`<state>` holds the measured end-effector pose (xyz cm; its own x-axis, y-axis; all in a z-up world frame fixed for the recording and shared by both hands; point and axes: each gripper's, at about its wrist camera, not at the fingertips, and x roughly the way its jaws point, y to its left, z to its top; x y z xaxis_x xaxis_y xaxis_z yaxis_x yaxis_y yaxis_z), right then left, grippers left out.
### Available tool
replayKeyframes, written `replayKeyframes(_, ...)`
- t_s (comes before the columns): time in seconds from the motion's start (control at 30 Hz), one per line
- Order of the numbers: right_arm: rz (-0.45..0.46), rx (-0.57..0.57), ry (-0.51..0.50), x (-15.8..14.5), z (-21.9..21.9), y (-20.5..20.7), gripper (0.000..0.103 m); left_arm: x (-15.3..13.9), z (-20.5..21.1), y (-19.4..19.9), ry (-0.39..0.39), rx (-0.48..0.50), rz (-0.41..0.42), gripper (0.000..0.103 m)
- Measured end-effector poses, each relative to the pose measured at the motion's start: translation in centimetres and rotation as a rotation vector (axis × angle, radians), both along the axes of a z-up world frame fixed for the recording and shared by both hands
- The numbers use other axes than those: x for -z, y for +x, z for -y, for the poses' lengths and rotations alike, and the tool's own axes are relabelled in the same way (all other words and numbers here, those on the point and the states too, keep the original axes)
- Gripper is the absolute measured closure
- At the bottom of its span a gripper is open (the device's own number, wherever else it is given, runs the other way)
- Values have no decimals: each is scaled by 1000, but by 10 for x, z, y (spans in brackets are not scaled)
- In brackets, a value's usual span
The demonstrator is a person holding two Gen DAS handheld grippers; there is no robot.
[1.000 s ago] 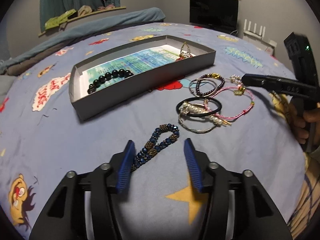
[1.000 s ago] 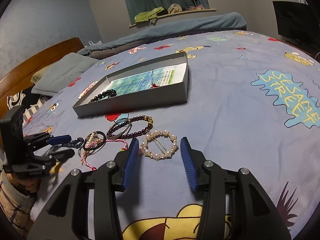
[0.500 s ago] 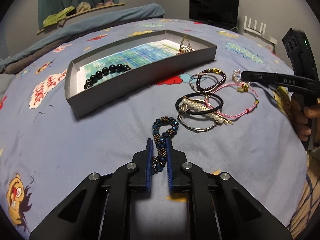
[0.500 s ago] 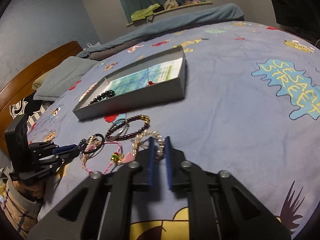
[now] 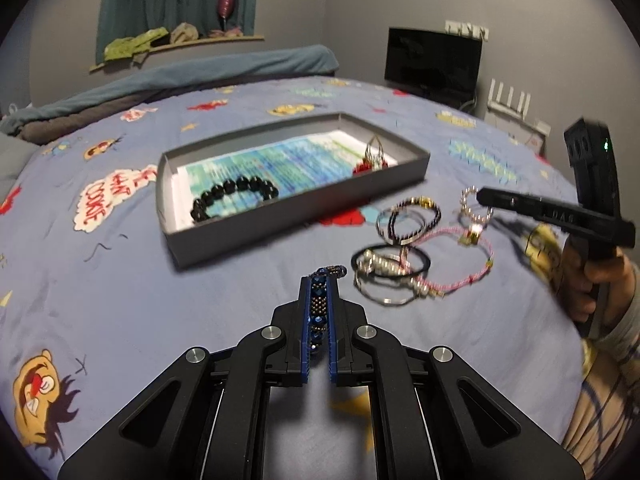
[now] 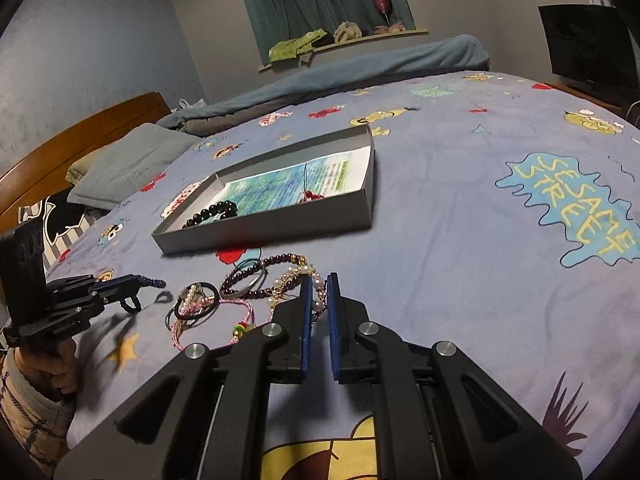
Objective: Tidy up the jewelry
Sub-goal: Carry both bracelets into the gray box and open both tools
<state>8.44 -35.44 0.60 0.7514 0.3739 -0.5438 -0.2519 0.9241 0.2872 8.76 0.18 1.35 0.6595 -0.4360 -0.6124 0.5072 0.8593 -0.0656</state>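
Note:
My left gripper [image 5: 320, 280] holds a blue beaded bracelet [image 5: 319, 308] lifted off the bedspread, and its jaws are still closing tight on it. In the right wrist view that left gripper [image 6: 134, 283] is at the left, with the bracelet's loop [image 6: 134, 303] dangling beneath. My right gripper [image 6: 318, 280] is shut on a pearl ring bracelet [image 6: 294, 276], whose far part still touches the bed. The grey box [image 5: 296, 216] lies behind, holding a black bead bracelet [image 5: 234, 192] and a red-and-gold piece [image 5: 372, 160].
Between the grippers lie a dark bead bracelet [image 5: 416, 216], a pink cord bracelet [image 5: 456, 276], and a black hair tie with pearls [image 5: 390, 264] over a silver bangle. A rolled blanket [image 5: 180, 84] edges the bed's far side. A wooden headboard [image 6: 80, 136] and pillow stand left.
Both grippers went from open to shut. The left closed on the blue bracelet and raised it off the bedspread. The right closed on the pearl bracelet.

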Motion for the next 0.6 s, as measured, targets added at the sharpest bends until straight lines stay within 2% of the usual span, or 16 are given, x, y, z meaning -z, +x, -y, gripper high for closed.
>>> replayKeyframes(0.33,58,-19,-19,-26,-8,11,96,-25,-2,18,-58,-38,26,96)
replayKeyframes(0.6,79,-59,-46,-47,-25,44,96,-40,4,44,-88,-52,24,96)
